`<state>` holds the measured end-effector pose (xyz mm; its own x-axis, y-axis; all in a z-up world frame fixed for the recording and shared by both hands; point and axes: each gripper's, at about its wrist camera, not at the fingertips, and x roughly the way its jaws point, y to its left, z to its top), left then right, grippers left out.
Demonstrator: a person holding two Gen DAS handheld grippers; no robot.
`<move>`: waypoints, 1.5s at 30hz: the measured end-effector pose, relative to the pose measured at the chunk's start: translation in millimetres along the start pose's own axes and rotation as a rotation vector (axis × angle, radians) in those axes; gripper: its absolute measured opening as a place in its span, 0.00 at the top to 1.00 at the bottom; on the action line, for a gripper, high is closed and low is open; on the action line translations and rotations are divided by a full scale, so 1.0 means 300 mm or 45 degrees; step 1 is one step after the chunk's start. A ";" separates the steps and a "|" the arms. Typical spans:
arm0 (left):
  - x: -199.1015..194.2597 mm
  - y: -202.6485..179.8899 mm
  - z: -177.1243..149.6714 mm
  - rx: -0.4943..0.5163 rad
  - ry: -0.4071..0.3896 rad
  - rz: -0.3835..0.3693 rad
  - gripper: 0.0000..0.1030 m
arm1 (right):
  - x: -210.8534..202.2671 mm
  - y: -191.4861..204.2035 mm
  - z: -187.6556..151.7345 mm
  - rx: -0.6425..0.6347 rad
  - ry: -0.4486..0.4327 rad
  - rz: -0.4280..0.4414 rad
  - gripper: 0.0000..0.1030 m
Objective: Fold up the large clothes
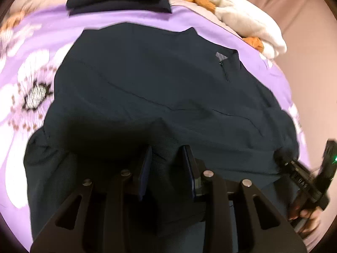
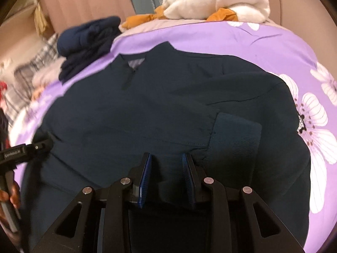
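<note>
Dark navy garment [image 1: 160, 97] spread flat on the purple floral bedspread [image 1: 42, 48], both grippers above its near hem.

Left gripper [image 1: 166, 168]: fingers apart, nothing clamped, dark fabric visible in the gap. Right gripper [image 2: 166, 168]: fingers apart, nothing clamped, ribbed cuff [image 2: 236, 139] at 2 o'clock. Garment collar with zip [image 2: 132, 71] lies at 11 o'clock in the right wrist view. Folded navy stack [image 2: 84, 46] at 10 o'clock; white plush item [image 2: 214, 2] at 1 o'clock.

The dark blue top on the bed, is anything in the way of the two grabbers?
Nothing visible. The dark blue top lies spread on the purple bedspread, and the left gripper and right gripper hang open right over it.
</note>
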<state>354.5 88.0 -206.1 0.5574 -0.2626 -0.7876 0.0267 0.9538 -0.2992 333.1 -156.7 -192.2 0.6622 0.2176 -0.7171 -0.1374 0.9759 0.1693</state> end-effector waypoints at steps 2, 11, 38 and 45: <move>-0.013 0.000 0.010 -0.023 0.030 0.009 0.71 | 0.004 0.017 0.008 -0.042 0.022 -0.030 0.69; -0.371 0.027 -0.188 -0.017 -0.092 0.008 0.29 | -0.255 0.007 -0.070 0.063 -0.018 0.157 0.49; -1.005 0.287 -0.882 -0.400 -0.478 -0.014 0.01 | -0.677 -0.090 -0.567 0.329 -0.040 0.192 0.04; -0.951 0.282 -0.901 -0.352 -0.303 -0.146 0.00 | -0.711 -0.203 -0.668 0.446 -0.027 0.123 0.04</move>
<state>-26.4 204.3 -152.3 0.7415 -0.2931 -0.6035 -0.1067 0.8366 -0.5373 52.6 -259.9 -185.1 0.6743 0.3044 -0.6728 0.0585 0.8862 0.4596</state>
